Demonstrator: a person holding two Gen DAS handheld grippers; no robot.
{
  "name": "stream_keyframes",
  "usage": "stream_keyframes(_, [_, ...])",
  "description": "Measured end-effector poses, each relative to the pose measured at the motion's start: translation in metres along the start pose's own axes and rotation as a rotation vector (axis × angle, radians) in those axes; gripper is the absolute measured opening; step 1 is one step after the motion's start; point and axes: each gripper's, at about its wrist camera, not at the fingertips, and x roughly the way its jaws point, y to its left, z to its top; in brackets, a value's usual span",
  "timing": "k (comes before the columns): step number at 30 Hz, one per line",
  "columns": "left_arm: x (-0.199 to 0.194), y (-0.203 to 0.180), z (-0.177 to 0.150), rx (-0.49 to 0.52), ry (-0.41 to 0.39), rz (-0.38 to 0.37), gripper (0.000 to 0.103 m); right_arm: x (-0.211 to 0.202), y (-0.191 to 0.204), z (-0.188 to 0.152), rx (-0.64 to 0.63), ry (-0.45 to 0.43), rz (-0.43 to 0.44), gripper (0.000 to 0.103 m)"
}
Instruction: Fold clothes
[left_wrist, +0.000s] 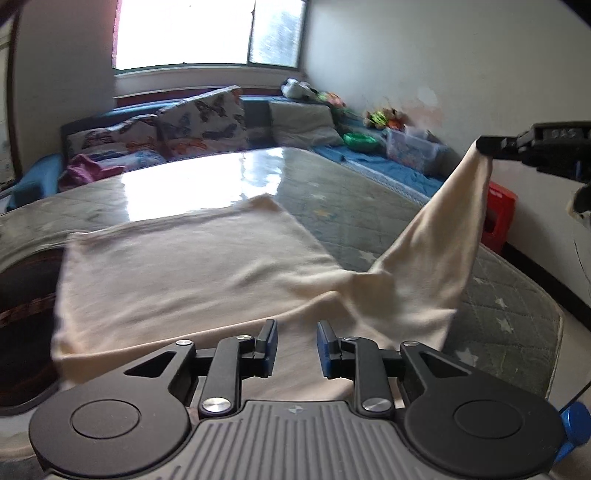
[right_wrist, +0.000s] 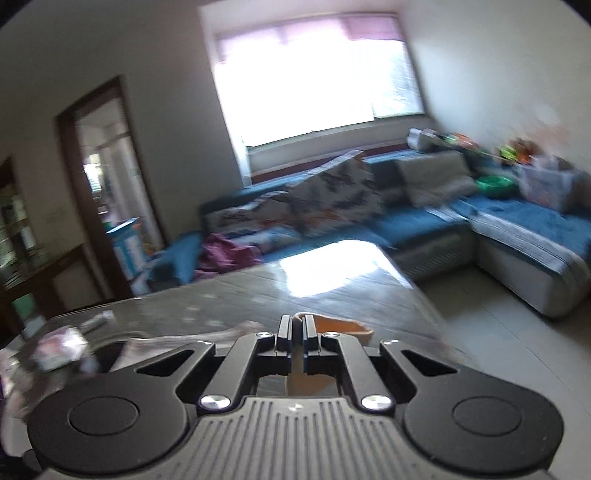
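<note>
A cream garment (left_wrist: 192, 273) lies spread on a grey quilted mattress (left_wrist: 354, 206). My left gripper (left_wrist: 297, 330) is open and empty, low over the garment's near edge. My right gripper (left_wrist: 487, 146) shows at the right of the left wrist view, shut on one corner of the garment and holding it up, so the cloth rises in a taut peak. In the right wrist view my right gripper (right_wrist: 297, 321) has its fingers closed on a fold of the cloth (right_wrist: 343, 325), which looks orange-brown there.
A blue sofa (left_wrist: 388, 166) with butterfly-print cushions (left_wrist: 207, 118) and a grey pillow (left_wrist: 303, 123) runs behind the mattress. A clear toy box (left_wrist: 413, 149) and green bowl (left_wrist: 358, 139) sit on it. A red box (left_wrist: 498, 218) stands by the right wall. A doorway (right_wrist: 107, 192) is at left.
</note>
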Motion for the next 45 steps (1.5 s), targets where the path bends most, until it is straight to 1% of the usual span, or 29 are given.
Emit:
stream_keyframes(5, [-0.036, 0.034, -0.014, -0.069, -0.047, 0.071, 0.026, 0.013, 0.068, 0.014, -0.113, 0.031, 0.145, 0.004])
stream_keyframes(9, [-0.064, 0.059, -0.028, -0.12, -0.075, 0.112, 0.026, 0.029, 0.125, 0.011, -0.199, 0.077, 0.242, 0.004])
stream_keyframes(13, [-0.081, 0.079, -0.046, -0.175, -0.08, 0.146, 0.026, 0.045, 0.18, -0.006, -0.267, 0.146, 0.334, 0.004])
stream_keyframes(16, [-0.088, 0.089, -0.059, -0.209, -0.075, 0.156, 0.026, 0.062, 0.213, -0.025, -0.308, 0.218, 0.381, 0.004])
stream_keyframes(19, [-0.093, 0.093, -0.068, -0.223, -0.068, 0.157, 0.026, 0.077, 0.24, -0.049, -0.343, 0.296, 0.42, 0.004])
stream_keyframes(22, [-0.093, 0.094, -0.072, -0.23, -0.059, 0.156, 0.026, 0.087, 0.255, -0.067, -0.359, 0.365, 0.463, 0.007])
stream_keyframes(25, [-0.097, 0.096, -0.074, -0.235, -0.06, 0.159, 0.026, 0.083, 0.26, -0.071, -0.369, 0.368, 0.478, 0.009])
stream_keyframes(27, [-0.102, 0.096, -0.074, -0.236, -0.068, 0.162, 0.026, 0.078, 0.254, -0.065, -0.377, 0.357, 0.471, 0.012])
stream_keyframes(30, [-0.106, 0.097, -0.071, -0.234, -0.083, 0.162, 0.026, 0.065, 0.236, -0.057, -0.393, 0.346, 0.437, 0.015])
stream_keyframes(33, [-0.103, 0.092, -0.065, -0.216, -0.086, 0.149, 0.026, 0.063, 0.211, -0.057, -0.403, 0.36, 0.366, 0.017])
stream_keyframes(37, [-0.088, 0.082, -0.057, -0.17, -0.075, 0.122, 0.026, 0.061, 0.163, -0.067, -0.367, 0.423, 0.236, 0.018])
stream_keyframes(40, [-0.076, 0.073, -0.053, -0.132, -0.056, 0.097, 0.025, 0.053, 0.137, -0.075, -0.344, 0.45, 0.181, 0.018])
stream_keyframes(43, [-0.068, 0.07, -0.053, -0.123, -0.028, 0.094, 0.025, 0.044, 0.117, -0.08, -0.316, 0.457, 0.15, 0.025])
stream_keyframes(45, [-0.063, 0.069, -0.054, -0.119, -0.008, 0.094, 0.025, 0.04, 0.108, -0.082, -0.303, 0.453, 0.144, 0.033])
